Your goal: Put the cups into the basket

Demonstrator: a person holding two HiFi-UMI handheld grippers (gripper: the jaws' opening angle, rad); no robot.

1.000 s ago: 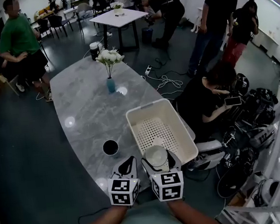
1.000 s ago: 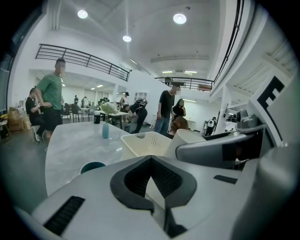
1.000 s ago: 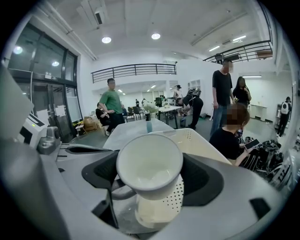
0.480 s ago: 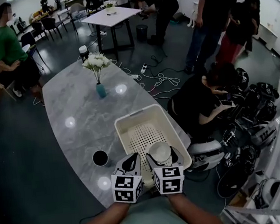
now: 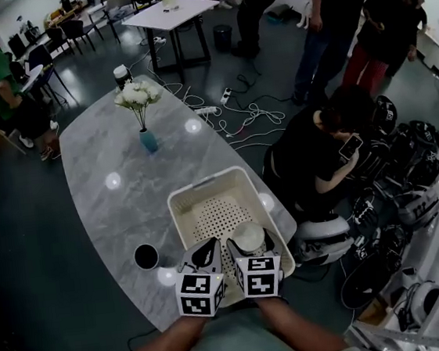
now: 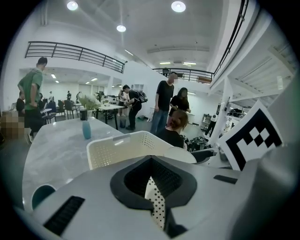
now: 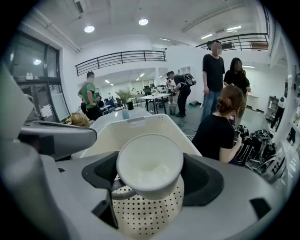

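The right claw point(image 5: 250, 244) grips a white plastic cup point(image 7: 149, 161) over the near end of the one cream perforated basket point(image 5: 205, 184). A second, dark cup point(image 5: 146, 256) stands left of the basket; the left claw point(image 5: 206, 252) is closed, empty.

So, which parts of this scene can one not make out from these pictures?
1. White round cup: its base, in the right gripper view, is hidden between the jaws of the right gripper; whether it touches the basket floor cannot be told.
2. Cream perforated plastic basket: its near wall, in the head view, is mostly hidden behind the left gripper and the right gripper.
3. Black round cup: its inside is too dark and small in the head view.
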